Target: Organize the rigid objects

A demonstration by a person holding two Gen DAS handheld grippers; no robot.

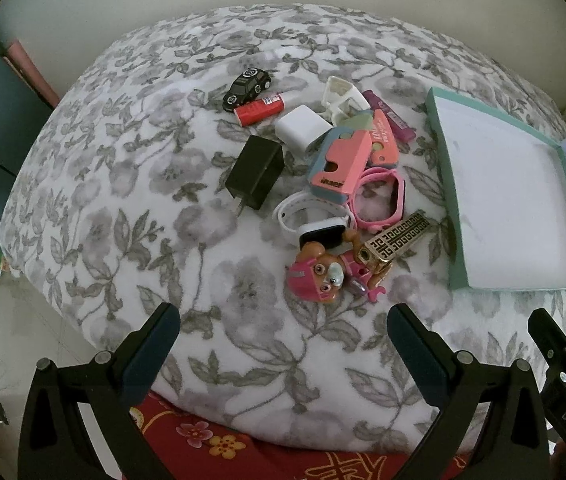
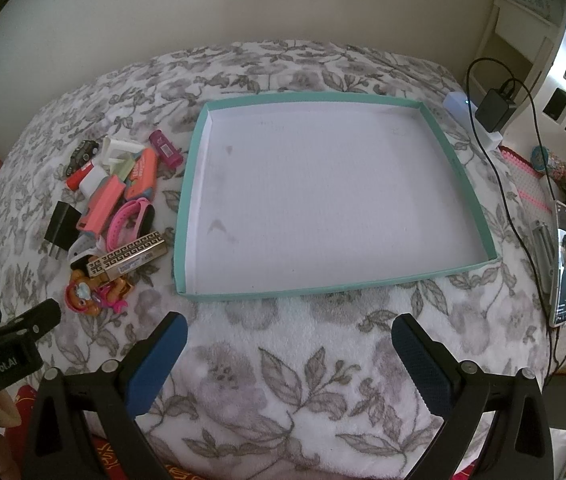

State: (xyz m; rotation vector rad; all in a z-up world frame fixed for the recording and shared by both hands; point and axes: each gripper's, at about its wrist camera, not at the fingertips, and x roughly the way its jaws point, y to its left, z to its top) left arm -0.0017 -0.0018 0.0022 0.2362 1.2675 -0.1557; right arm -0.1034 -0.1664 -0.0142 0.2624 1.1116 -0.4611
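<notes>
Left wrist view, centre of frame: one pile on the floral blanket (image 1: pixel 131 216) holds two chargers, a black charger (image 1: pixel 255 178) and a white charger (image 1: pixel 301 128), two watches, one toy car (image 1: pixel 247 86) and one puppy figure (image 1: pixel 323 276). One empty teal tray (image 2: pixel 191 200) lies right of the pile. Left gripper (image 1: pixel 283 344) and right gripper (image 2: pixel 289 354) fingers are apart, holding nothing. One phone (image 2: pixel 563 264) lies at the right edge.

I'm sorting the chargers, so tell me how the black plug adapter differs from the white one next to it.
The black plug adapter is dark and the longer block; the white plug adapter is pale and squarer. The black one shows metal prongs at its near end, while none show on the white one. The black one lies clear of the pile; the white one sits against the pink and blue toy. Both lie on the floral blanket, outside the teal tray.
</notes>
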